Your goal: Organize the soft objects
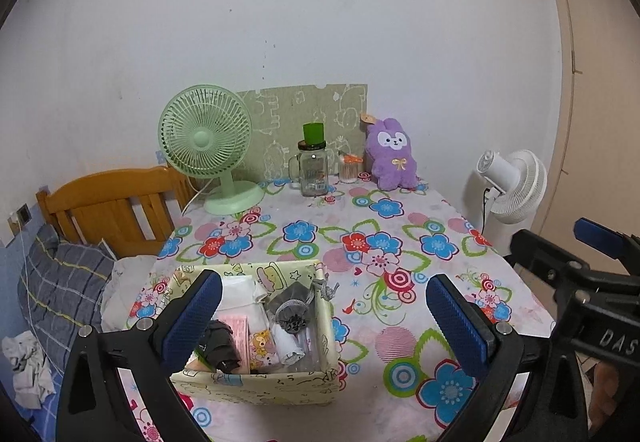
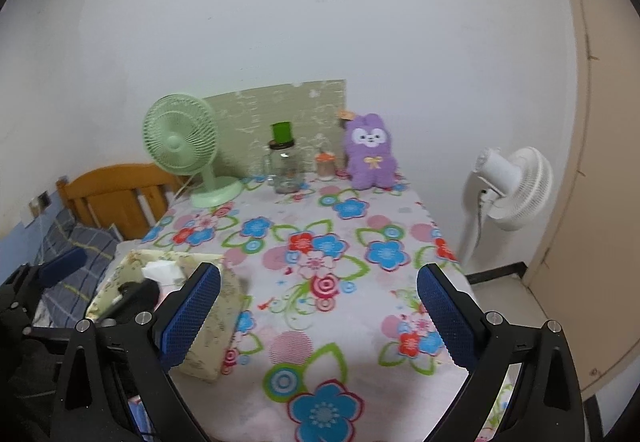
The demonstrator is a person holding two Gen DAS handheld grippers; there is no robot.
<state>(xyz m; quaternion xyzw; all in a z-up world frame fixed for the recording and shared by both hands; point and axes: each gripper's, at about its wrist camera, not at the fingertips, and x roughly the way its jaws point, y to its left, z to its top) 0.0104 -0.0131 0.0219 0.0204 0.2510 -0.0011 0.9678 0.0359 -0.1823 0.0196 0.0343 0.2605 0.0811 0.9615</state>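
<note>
While both grippers hang above the near edge of the flowered tabletop (image 1: 400,226), their fingers stand wide apart and hold nothing. Closest to the left gripper (image 1: 320,318) sits the fabric box (image 1: 256,382), already packed with folded soft items, partly between its fingers. Beside it, the right gripper (image 2: 318,314) points over bare cloth. Farthest off, the purple plush rabbit (image 2: 370,154) stands upright against the wall, ahead and slightly right; the right hand looks better placed to reach it.
</note>
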